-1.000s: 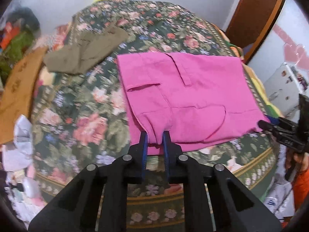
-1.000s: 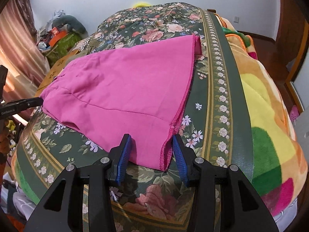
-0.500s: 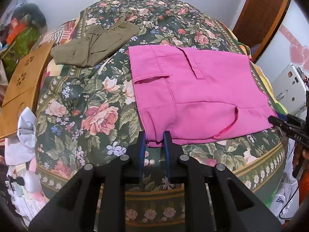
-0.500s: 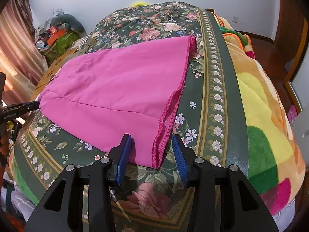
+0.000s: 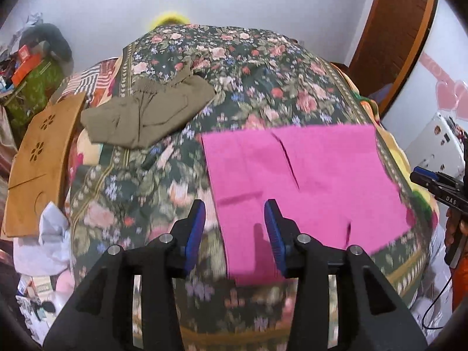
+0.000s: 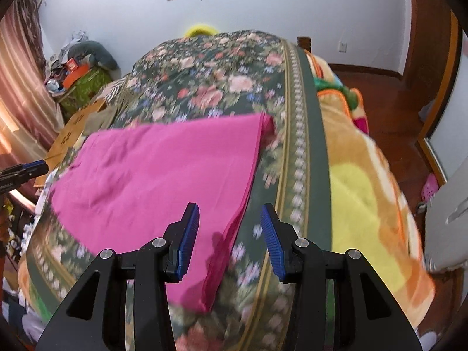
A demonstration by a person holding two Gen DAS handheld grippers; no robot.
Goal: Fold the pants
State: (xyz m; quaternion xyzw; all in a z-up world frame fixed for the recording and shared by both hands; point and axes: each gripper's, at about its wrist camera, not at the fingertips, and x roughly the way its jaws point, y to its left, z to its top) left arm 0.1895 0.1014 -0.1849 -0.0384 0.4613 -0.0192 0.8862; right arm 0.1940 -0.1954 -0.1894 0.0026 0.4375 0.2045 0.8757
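Pink pants lying flat on the floral bedspread, right of centre in the left wrist view, already doubled over into a tidy rectangle. Looks like a fold just got laid down, hence both claws backing off with nothing in them.

Left gripper at lower centre, jaws just been opening, now spread apart over the near left corner of the pants with only air between the blue pads. Corner dropped there so the edges line up, presumably.

Right gripper at lower centre of its own view, jaws parted about the same, straddling the hemmed edge of the pants without pinching it. Fabric hangs a bit over the near bed edge.

Olive garment bunched at upper left, well apart, probably done or waiting its turn. Another fold maybe left to go, hard to say.
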